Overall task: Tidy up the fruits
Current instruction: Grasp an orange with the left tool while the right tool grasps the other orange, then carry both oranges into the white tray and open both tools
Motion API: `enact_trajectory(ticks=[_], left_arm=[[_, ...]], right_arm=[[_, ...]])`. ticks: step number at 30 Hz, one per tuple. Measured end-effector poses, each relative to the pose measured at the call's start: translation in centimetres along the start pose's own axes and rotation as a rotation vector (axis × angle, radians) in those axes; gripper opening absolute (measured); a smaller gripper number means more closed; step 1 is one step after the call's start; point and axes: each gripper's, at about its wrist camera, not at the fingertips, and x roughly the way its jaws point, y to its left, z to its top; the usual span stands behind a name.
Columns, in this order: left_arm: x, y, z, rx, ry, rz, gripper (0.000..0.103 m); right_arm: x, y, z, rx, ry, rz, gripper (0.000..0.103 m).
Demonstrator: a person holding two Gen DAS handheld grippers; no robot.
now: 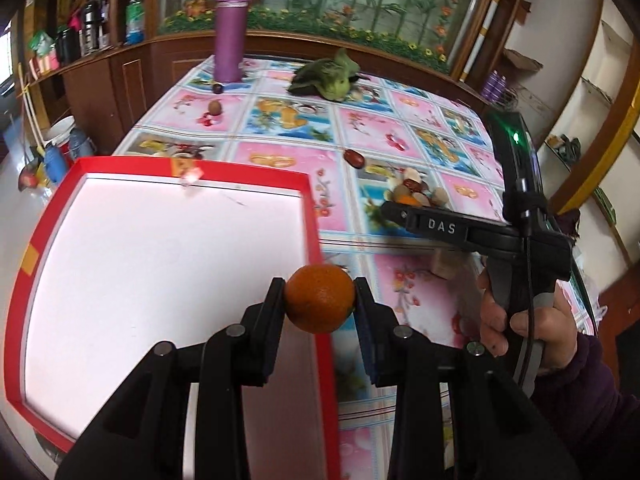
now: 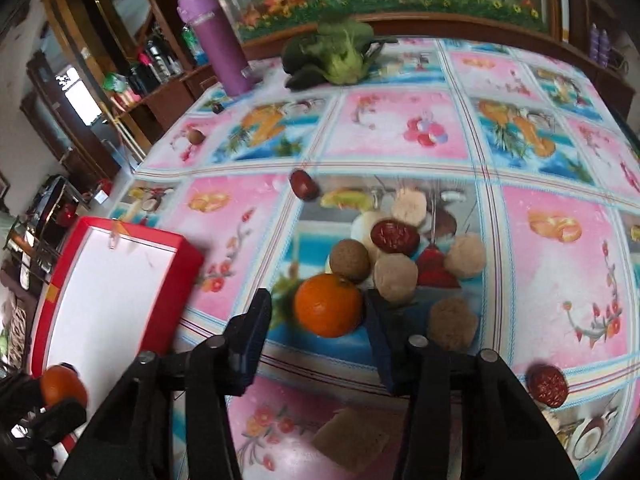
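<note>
Two oranges in play. My left gripper (image 1: 319, 300) is pinching one orange (image 1: 320, 298) between both pads, holding it over the right rim of the red box (image 1: 316, 216), so a small shift inward should put it above the white floor for a clean drop. The box looks empty for now

My right gripper (image 2: 318, 312) is spread wide around the second orange (image 2: 329, 305), which is sitting on the tablecloth (image 2: 560, 272) to the right of the box. The right finger looks to be touching it or just beside it; the left finger is standing clear, so no grip yet. I'm judging this as lining up for the next pick while the left does the drop

Behind that orange, farther from the box, a cluster: round tan and brown fruits, with a red date (image 2: 394, 237) on top. Another date (image 2: 304, 185) is lying alone beyond it. Risk: closing on the orange could nudge the brown fruit (image 2: 349, 261) just behind it

Purple bottle (image 2: 218, 44) and leafy greens (image 2: 336, 54) are sitting at the far edge, well apart from the box
</note>
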Motion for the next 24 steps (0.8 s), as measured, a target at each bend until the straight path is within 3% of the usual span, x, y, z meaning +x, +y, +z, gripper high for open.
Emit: enact_trajectory(ticks=[3, 10, 15, 20, 24], left_arm=[[-0.4, 1.1, -0.1, -0.021, -0.011, 0.014, 0.035], [-1.2, 3.4, -0.5, -0.062, -0.027, 0.049, 0.035], [-1.8, 5.5, -1.0, -0.099, -0.034, 0.08, 0.036], [-2.6, 7.5, -1.4, -0.123, -0.051, 0.14, 0.036], [-2.9, 9.1, -1.8, -0.146, -0.053, 0.184, 0.036]], right_arm=[[0.1, 0.2, 0.0, -0.015, -0.007, -0.02, 0.033], [0.0, 0.6, -0.2, 0.007, -0.008, -0.01, 0.03], [-1.2, 2.8, -0.4, 0.022, -0.03, 0.115, 0.03], [-3.2, 8.1, -0.7, -0.066, -0.085, 0.283, 0.03], [-2.6, 11.9, -1.7, -0.132, -0.069, 0.34, 0.03]])
